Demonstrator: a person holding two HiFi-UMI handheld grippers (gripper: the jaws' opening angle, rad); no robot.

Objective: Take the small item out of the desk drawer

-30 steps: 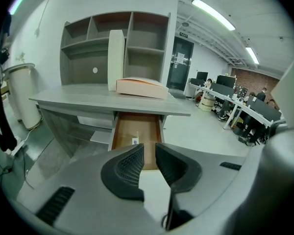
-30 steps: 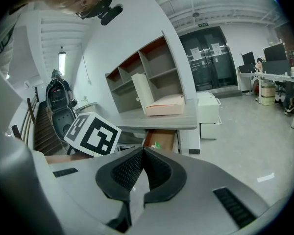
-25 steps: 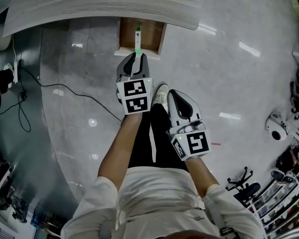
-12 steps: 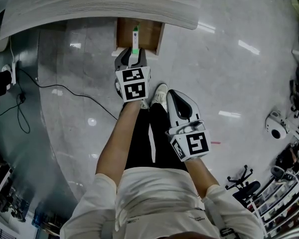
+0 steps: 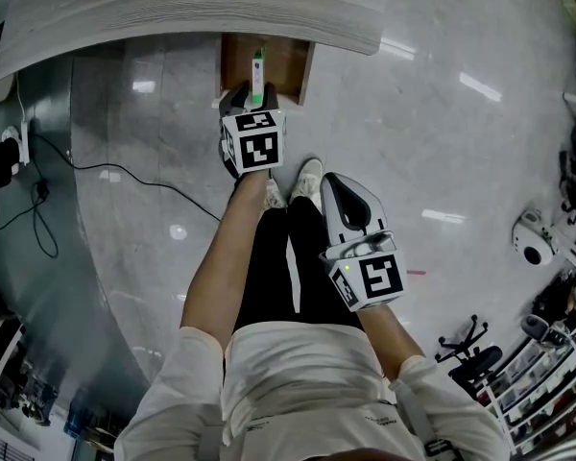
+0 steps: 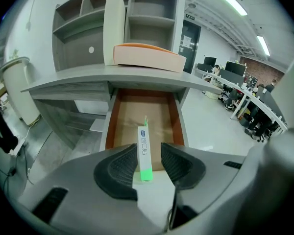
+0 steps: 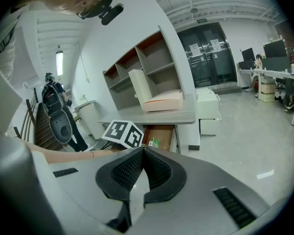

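Note:
The desk drawer point(image 5: 293, 65) stands pulled out under the grey desktop point(image 5: 173, 12). In it lies a small white box with a green end point(image 5: 257, 70). In the left gripper view the box point(image 6: 144, 146) points away from me, green end nearest, over the drawer's brown floor point(image 6: 137, 106). My left gripper point(image 5: 250, 92) reaches over the drawer front. Its jaws point(image 6: 148, 153) are opening, with the box between the pads and a gap showing on the right side. My right gripper point(image 5: 341, 188) hangs back by the person's legs, shut and empty, its pads point(image 7: 141, 151) meeting at the tips.
An orange-and-cream box point(image 6: 147, 58) and an upright cream folder point(image 6: 113, 28) sit on the desktop under open shelves. A black cable point(image 5: 106, 171) runs over the grey floor at left. Office chairs and a small white device point(image 5: 533, 243) stand at right.
My left gripper has moved forward to the drawer and its jaws have widened around the box. The right gripper has stayed put.

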